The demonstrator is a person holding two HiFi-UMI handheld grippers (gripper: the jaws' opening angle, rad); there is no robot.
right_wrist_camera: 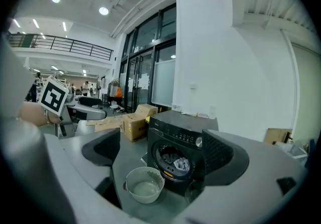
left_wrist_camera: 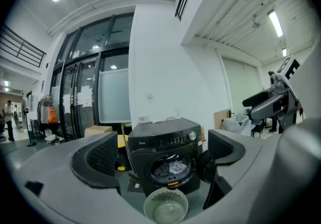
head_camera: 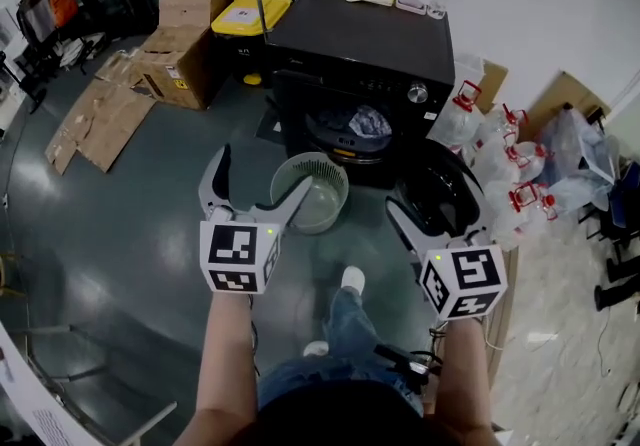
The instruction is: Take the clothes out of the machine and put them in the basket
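Grey floor [head_camera: 120, 234], washing machine [head_camera: 365, 44] with door [head_camera: 440, 184] open, clothes [head_camera: 362, 122] inside, basket [head_camera: 285, 169] just in front; left claw [head_camera: 265, 166], right claw [head_camera: 435, 209] both spread apart.

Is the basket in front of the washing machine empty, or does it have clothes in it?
Empty. The basket shows a bare bottom in every view, and the clothes lie inside the open machine.
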